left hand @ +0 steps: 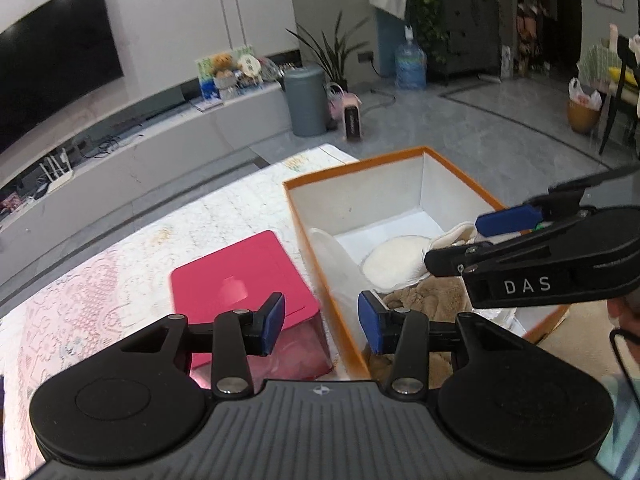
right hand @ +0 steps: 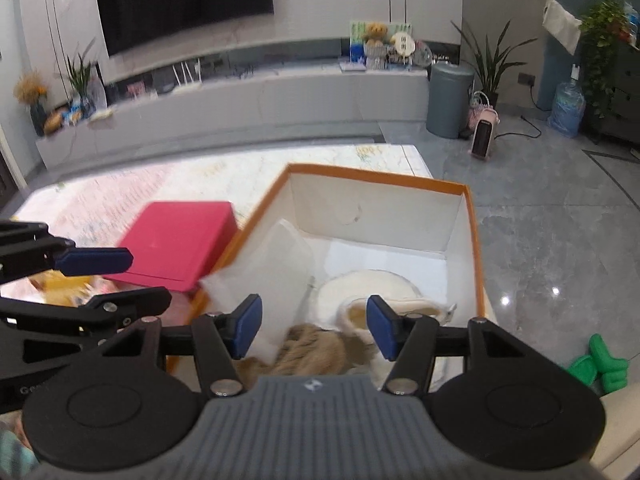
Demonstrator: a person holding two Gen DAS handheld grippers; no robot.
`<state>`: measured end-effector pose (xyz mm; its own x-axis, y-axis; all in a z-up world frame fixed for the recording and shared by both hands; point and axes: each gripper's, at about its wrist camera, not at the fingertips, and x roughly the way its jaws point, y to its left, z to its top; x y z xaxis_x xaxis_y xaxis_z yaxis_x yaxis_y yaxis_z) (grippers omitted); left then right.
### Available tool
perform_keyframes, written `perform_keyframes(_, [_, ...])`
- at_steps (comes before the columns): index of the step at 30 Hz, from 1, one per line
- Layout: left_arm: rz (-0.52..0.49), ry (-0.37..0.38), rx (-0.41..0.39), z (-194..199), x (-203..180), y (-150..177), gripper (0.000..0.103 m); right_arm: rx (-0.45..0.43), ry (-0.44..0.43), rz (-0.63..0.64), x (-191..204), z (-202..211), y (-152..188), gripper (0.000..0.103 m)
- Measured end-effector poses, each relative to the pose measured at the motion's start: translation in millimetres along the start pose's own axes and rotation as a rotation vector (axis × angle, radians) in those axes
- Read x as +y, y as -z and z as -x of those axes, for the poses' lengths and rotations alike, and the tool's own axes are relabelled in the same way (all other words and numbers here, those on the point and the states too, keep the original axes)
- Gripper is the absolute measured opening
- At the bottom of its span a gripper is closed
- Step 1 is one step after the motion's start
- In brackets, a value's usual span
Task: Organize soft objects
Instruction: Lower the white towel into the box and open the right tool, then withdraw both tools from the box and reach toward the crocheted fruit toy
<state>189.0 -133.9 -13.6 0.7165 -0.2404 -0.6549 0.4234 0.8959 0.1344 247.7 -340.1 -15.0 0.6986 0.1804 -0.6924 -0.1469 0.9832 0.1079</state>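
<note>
Hand-held grippers, left (left hand: 322,326) and right (right hand: 314,328), tilted downward over orange box (right hand: 476,240), jaws apart, empty.

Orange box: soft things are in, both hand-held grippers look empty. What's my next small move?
Probably swing the left hand-held gripper toward the yellow item beside the red box. Both grippers stand open and empty above the orange box, where the brown plush already lies.

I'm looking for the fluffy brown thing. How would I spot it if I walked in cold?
Find the big orange-edged box with white inner walls, standing on the lace-covered table beside a flat pink box. Look inside at its near end, just below the gripper tips. The brown plush fabric lies crumpled there; everything else in the box is white or cream, so its tan, shaggy pile stands out.
</note>
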Motion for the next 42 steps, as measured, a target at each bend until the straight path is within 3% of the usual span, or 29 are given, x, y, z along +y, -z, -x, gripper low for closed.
perform_keyframes(10, [0.072,-0.065,-0.041,45,24,36,0.051,-0.049,-0.099,-0.091,43,26,28,0.058])
perform_keyframes(17, [0.117,-0.176,-0.118,67,34,67,0.051,-0.121,-0.056,-0.114,71,37,55,0.058])
perform_keyframes(32, [0.321,-0.234,-0.011,81,102,141,0.051,-0.035,-0.145,0.031,146,17,87,0.058])
perform_keyframes(42, [0.359,-0.118,0.058,54,131,151,0.051,0.044,-0.180,0.129,193,-21,96,0.058])
